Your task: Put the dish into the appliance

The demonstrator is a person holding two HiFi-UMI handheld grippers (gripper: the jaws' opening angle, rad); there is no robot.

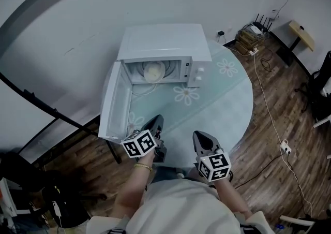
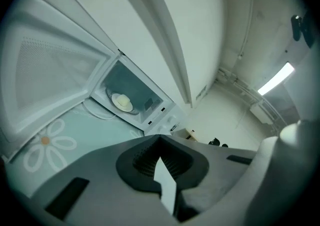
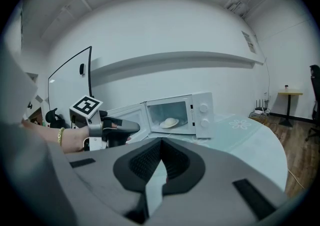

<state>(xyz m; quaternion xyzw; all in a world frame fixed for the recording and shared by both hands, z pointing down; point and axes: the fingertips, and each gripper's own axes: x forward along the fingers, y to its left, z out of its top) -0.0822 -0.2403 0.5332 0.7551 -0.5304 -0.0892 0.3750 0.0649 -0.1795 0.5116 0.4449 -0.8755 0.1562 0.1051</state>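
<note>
Left tool point(image 1: 155, 120) and right tool point(image 1: 202, 137), both closed empty, hover clear of open microwave door point(image 1: 115, 104); dish point(image 1: 153, 72) seemingly inside.

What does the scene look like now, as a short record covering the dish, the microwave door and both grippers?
dish: inside the microwave
door: wide open, swung to the left in the head view
left gripper: shut, empty, near the door's lower edge
right gripper: shut, empty, over the table's near edge
</note>
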